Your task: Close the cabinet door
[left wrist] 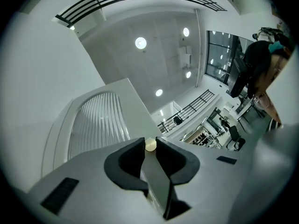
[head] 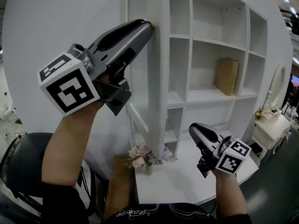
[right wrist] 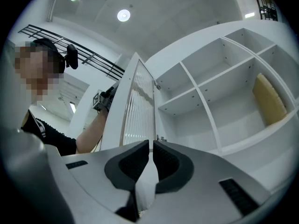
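The white cabinet door stands open, edge-on to me in the head view, and its ribbed glass panel shows in the left gripper view. My left gripper is raised at the door's upper edge. Its jaws are shut on a small round cream door knob. My right gripper hangs lower, in front of the open shelves, touching nothing. Its jaws stand together with nothing between them. The right gripper view shows the door beside the shelf compartments.
A tan box stands on a middle shelf. A small bunch of flowers sits at the door's foot on a white tabletop. A black chair is at the lower left, and a white dresser is at the right.
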